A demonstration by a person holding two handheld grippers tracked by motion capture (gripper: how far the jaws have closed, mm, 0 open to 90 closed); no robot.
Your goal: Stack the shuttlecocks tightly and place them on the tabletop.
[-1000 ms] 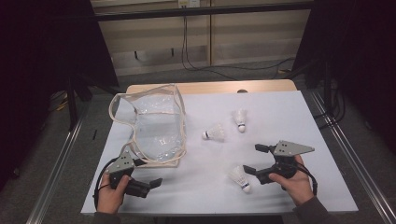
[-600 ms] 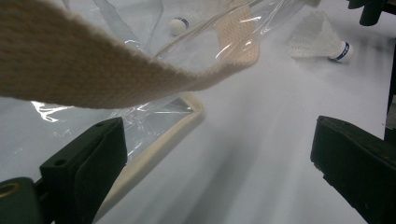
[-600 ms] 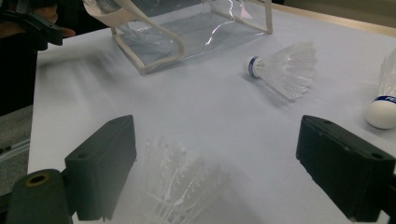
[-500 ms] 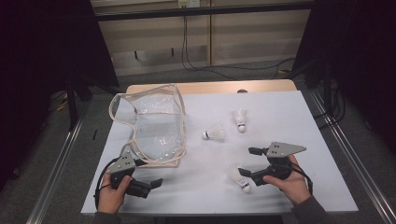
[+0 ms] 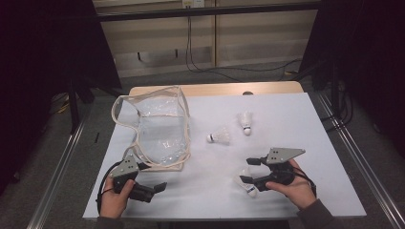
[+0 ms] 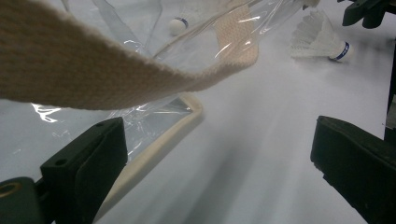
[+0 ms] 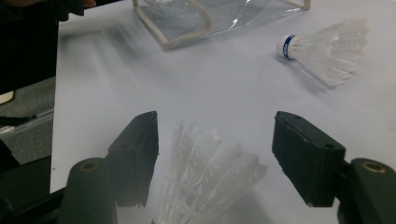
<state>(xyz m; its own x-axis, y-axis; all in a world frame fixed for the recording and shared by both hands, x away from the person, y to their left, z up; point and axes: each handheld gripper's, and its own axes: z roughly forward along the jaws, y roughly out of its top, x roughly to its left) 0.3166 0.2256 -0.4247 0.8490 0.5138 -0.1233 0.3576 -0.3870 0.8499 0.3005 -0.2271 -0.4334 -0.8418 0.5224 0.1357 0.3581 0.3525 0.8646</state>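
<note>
On my table (image 5: 329,191) the clear bag (image 5: 160,131) lies at the left, my left tongs (image 5: 148,188) just before its near edge. Two shuttlecocks (image 5: 219,137) lie mid-table, right of the bag. A third shuttlecock (image 5: 246,181) lies nearer me, between my right tongs (image 5: 249,171), untouched

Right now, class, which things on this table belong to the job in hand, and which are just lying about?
In the job:
- right gripper, jaws just closing around the nearest shuttlecock, pads not yet on it
- clear bag with cream webbing trim

Lying about:
- middle shuttlecock
- far shuttlecock
- left gripper, open, idle beside the bag
</note>
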